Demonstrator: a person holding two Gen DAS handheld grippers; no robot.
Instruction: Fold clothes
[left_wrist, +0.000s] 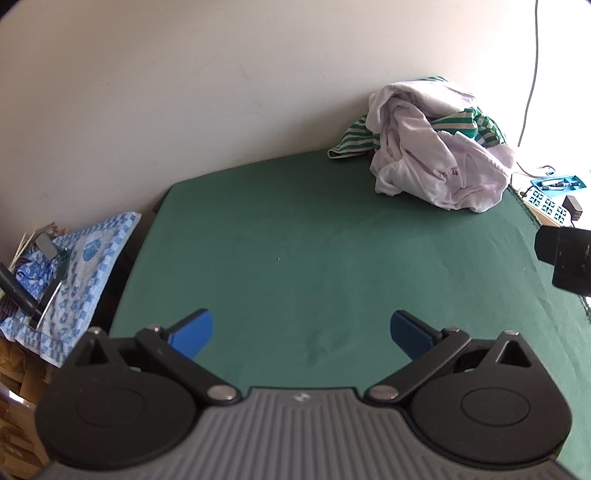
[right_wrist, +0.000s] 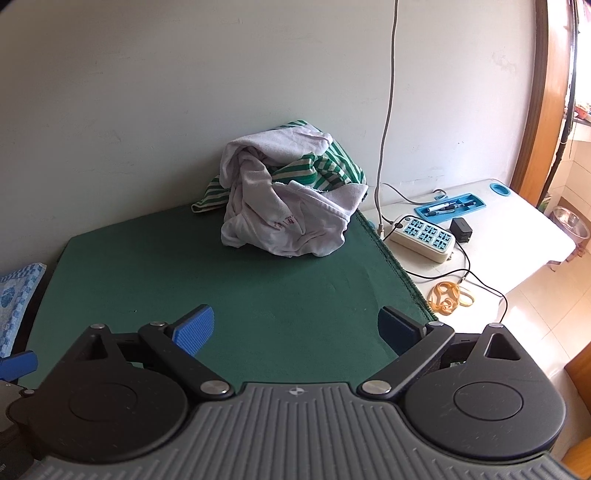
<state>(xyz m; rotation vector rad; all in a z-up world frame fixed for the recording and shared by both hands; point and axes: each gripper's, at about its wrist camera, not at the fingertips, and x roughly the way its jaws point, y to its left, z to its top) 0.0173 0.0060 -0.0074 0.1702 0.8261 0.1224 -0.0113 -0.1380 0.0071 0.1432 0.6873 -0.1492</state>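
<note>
A crumpled pile of clothes lies at the far right of the green table mat (left_wrist: 295, 240), against the wall: a pale lilac-white garment (left_wrist: 439, 155) on top of a green-and-white striped one (left_wrist: 354, 138). The pile also shows in the right wrist view, the white garment (right_wrist: 288, 214) over the striped one (right_wrist: 325, 166) on the mat (right_wrist: 221, 288). My left gripper (left_wrist: 301, 332) is open and empty above the near part of the mat, far from the pile. My right gripper (right_wrist: 295, 328) is open and empty, also near the front.
A blue-and-white patterned cloth (left_wrist: 85, 266) with dark tools lies left of the mat. Right of the mat, a white desk (right_wrist: 517, 236) holds a power strip (right_wrist: 424, 236), a black adapter, a blue pen tray (right_wrist: 448, 206), cables and orange rubber bands (right_wrist: 448, 293). A wall is behind.
</note>
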